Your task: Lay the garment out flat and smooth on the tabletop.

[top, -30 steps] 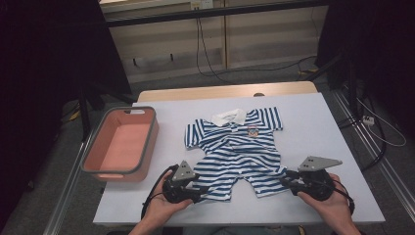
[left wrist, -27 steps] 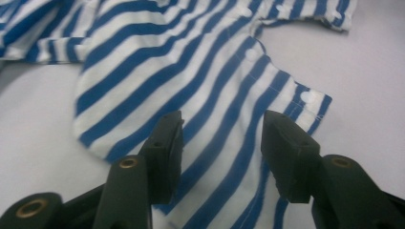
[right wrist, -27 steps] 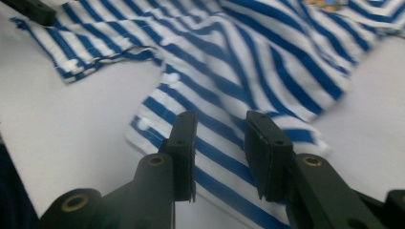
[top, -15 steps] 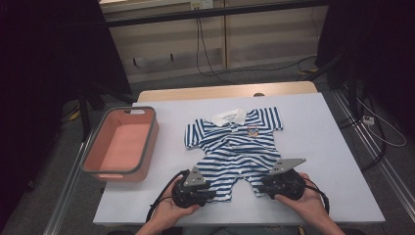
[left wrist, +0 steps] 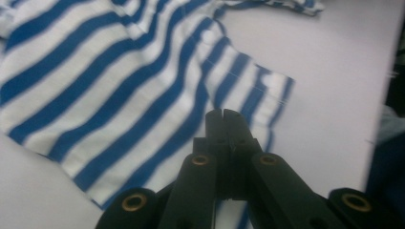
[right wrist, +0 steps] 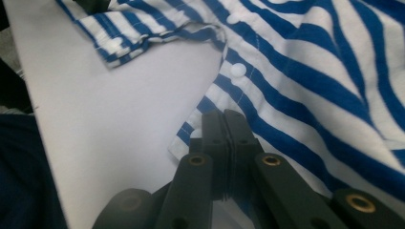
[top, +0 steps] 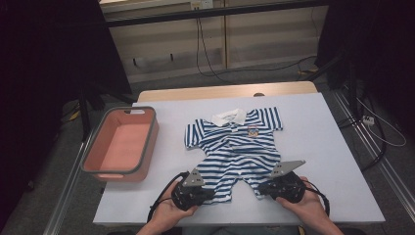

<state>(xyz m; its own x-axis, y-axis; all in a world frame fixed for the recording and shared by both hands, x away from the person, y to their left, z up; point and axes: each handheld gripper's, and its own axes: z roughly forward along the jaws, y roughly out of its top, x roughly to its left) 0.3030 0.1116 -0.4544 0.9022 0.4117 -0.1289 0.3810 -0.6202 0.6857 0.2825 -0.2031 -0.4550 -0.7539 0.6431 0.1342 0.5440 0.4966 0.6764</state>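
Observation:
A blue-and-white striped baby romper lies flat on the white table, collar away from me. My left gripper is at the hem of the romper's left leg. Its jaws are pressed together over the striped cloth, tips touching. My right gripper is at the hem of the right leg. Its jaws are also closed, tips at the cloth's edge near a white snap button. The jaws hide the pinched fabric itself.
A salmon-coloured bin with a grey rim stands empty on the table's left side. Bare tabletop lies to the right of the romper. Cables run over the floor beyond the table's far edge.
Both grippers have moved inward from the table's outer front areas to the romper's leg hems. The romper's legs look drawn slightly closer together.

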